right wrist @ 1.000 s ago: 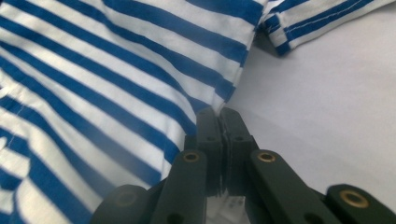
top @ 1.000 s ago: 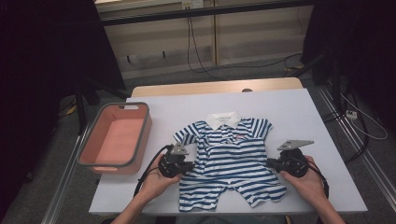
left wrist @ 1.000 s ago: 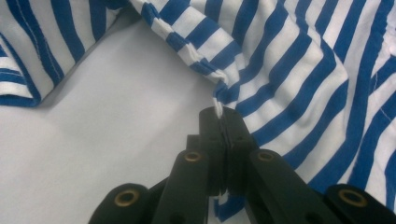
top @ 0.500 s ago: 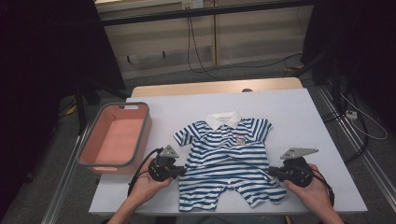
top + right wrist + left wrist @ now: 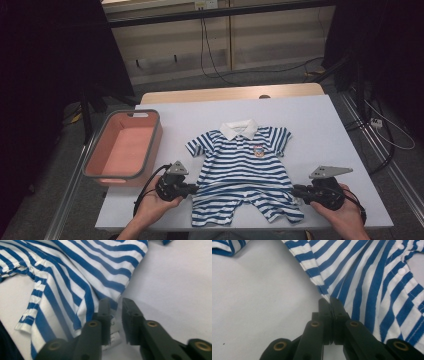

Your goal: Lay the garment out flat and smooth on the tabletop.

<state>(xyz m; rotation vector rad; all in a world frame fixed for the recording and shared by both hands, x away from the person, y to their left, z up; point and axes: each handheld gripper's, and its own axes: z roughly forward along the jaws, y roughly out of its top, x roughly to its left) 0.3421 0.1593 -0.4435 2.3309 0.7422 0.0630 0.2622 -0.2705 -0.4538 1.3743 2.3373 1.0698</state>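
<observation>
**A:** On the white table (image 5: 320,125) a baby's striped romper (image 5: 245,170) lay flat, face up, near the person's edge. It was soft knit cloth in blue and white bands, with a plain white collar and a small badge on the chest. To its left stood a pink basket (image 5: 150,150), rectangular, with a grey rim and rounded corners.

**B:** And the jaws?

**A:** The left gripper (image 5: 192,189) was clamped on the romper's side edge, just above the leg. In the left gripper view its black jaws met with a fold of striped hem pinched between them (image 5: 331,305), and the cloth ran off in taut creases. The right gripper (image 5: 298,190) sat at the opposite edge. Its jaws had just been opening: they stood a little apart, the cloth's edge and a white care label (image 5: 113,336) lying in the gap, the pads not pressing on them.

**B:** What did the close views add?

**A:** White snap buttons along the leg opening, and the stitching of the hems. From above, those were too small to make out, but that view gave the whole garment, both hands and the grey three-cornered plates on the grippers.
</observation>
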